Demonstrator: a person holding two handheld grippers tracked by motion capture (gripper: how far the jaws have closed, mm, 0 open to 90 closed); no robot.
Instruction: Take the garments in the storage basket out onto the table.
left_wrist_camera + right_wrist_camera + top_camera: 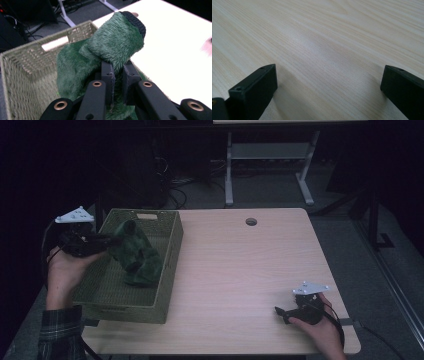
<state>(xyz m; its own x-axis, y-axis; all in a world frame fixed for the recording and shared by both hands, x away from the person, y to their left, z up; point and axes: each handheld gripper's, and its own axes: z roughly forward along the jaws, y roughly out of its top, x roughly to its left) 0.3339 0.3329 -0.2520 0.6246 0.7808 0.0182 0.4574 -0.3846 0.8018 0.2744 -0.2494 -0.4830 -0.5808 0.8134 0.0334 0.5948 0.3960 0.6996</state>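
A fuzzy green garment [136, 253] with a dark knit cuff hangs partly lifted inside a woven olive basket [170, 250] at the table's left. My left gripper [114, 240] reaches in over the basket's left wall and is shut on the cloth near the cuff. In the left gripper view my left gripper [118, 68] pinches a fold of the green garment [112, 42], and the basket's wall [22, 65] rises behind it. My right gripper [281, 312] rests low on the table at the front right. In the right gripper view my right gripper [328, 82] stands open over bare wood.
The light wooden table [240, 270] has a round cable hole [251, 221] near its far edge. Beyond it stand a white desk frame [270, 155] and cables on a dark floor. The basket has a cut-out handle [146, 216] in its far wall.
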